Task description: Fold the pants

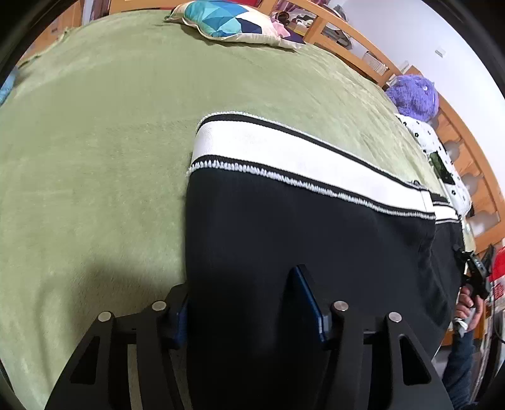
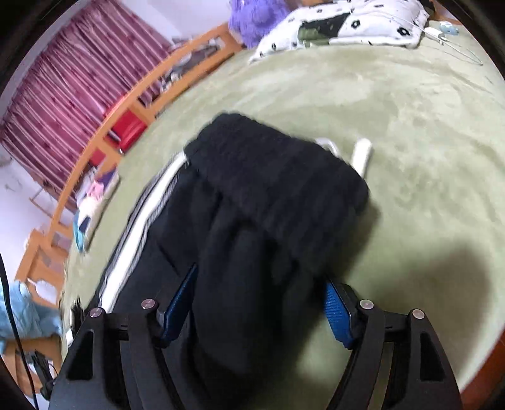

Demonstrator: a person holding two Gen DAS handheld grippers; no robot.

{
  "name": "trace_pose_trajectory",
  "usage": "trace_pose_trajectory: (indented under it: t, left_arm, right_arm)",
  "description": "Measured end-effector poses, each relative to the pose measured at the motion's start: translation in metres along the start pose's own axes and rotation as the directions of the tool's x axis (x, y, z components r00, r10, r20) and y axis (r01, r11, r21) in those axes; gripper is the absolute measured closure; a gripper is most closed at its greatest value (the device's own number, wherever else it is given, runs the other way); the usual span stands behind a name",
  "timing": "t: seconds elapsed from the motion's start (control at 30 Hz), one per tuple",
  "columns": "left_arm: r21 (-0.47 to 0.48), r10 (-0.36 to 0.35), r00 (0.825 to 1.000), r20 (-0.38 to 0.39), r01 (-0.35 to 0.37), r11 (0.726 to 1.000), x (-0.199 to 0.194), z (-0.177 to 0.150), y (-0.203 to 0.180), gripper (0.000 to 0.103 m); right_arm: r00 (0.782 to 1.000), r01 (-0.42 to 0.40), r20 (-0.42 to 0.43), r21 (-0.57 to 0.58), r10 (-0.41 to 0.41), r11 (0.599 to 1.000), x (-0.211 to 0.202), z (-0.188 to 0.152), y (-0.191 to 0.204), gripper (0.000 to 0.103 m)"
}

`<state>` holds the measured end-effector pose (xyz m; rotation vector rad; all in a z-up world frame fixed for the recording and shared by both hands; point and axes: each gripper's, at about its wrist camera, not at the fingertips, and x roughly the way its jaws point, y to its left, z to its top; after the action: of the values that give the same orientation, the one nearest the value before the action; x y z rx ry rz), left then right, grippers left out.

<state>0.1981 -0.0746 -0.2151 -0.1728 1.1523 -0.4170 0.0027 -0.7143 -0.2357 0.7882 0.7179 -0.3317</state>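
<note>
Black pants [image 1: 300,227] with a white side stripe [image 1: 300,157] lie on a green blanket [image 1: 94,157]. In the left wrist view my left gripper [image 1: 243,302] stands wide, with black cloth between its blue pads; its left finger is under the cloth edge. In the right wrist view the pants [image 2: 258,202] show their ribbed waistband and white drawstring [image 2: 361,156]. My right gripper [image 2: 262,296] is wide too, with a bunch of black cloth between its fingers. The view is blurred.
A blue patterned cushion [image 1: 221,19] lies at the far edge of the bed. A purple plush [image 1: 413,94] and a white spotted pillow [image 2: 341,28] sit by the wooden bed rail [image 1: 356,41]. Red curtains [image 2: 72,79] hang beyond the rail.
</note>
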Motion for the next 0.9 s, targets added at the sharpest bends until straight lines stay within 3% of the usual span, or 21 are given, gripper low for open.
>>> trace_pose_trajectory:
  t: [0.07,0.1,0.13,0.2,0.23,0.37,0.57,0.73,0.9]
  left_arm:
    - [-0.001,-0.015,1.000,0.000,0.015,1.000,0.001,0.002,-0.002,0.064]
    - [0.004,-0.017,1.000,0.004,0.017,1.000,0.001,0.003,-0.003,0.075]
    - [0.014,-0.023,1.000,0.011,0.023,1.000,-0.001,0.003,-0.005,0.082]
    - [0.035,-0.018,1.000,0.020,0.017,0.999,-0.006,0.003,-0.011,0.085]
    - [0.047,-0.009,0.999,0.031,0.008,0.999,-0.011,0.003,-0.015,0.086]
    - [0.032,-0.030,0.995,0.098,0.027,0.999,-0.050,0.006,-0.014,0.093]
    - [0.033,-0.087,0.987,0.133,0.083,0.996,-0.096,0.010,0.009,0.093]
    - [0.004,-0.010,0.980,0.201,0.010,1.000,-0.142,0.014,0.052,0.094]
    - [-0.048,0.116,0.968,0.223,-0.108,0.993,-0.175,0.011,0.117,0.093]
  right_arm:
    - [1.000,0.005,-0.006,-0.021,-0.006,1.000,0.012,0.006,0.008,0.030]
    - [1.000,0.023,-0.003,-0.035,-0.023,0.999,0.016,0.008,0.010,0.037]
    - [0.999,0.053,0.000,-0.066,-0.053,0.996,0.018,0.009,0.016,0.051]
    - [1.000,0.028,0.004,-0.077,-0.028,0.997,0.017,0.010,0.023,0.073]
    - [1.000,-0.008,0.007,-0.054,0.008,0.999,0.012,0.009,0.026,0.076]
    - [0.996,0.031,0.091,-0.123,-0.020,0.992,-0.017,0.006,0.067,0.079]
    - [0.984,-0.018,0.170,-0.202,0.053,0.979,-0.078,-0.001,0.137,0.081]
    - [0.978,-0.110,0.148,-0.251,0.150,0.962,-0.102,-0.019,0.198,0.082]
    - [0.977,-0.169,0.074,-0.313,0.202,0.935,-0.083,-0.063,0.254,0.081]
